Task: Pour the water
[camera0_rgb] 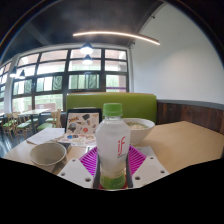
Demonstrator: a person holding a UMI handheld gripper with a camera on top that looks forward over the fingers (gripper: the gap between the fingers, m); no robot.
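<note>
Cafeteria table (185, 140); gripper (112, 168) clamped on upright, capped water bottle (112, 145). Bowls (47, 154) nearby — pouring not yet started; cap on.

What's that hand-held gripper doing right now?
Hand-held gripper: shut on the bottle, both pink pads pressing its sides.

Daylit windows (70, 75), fisheye-bent edges.
</note>
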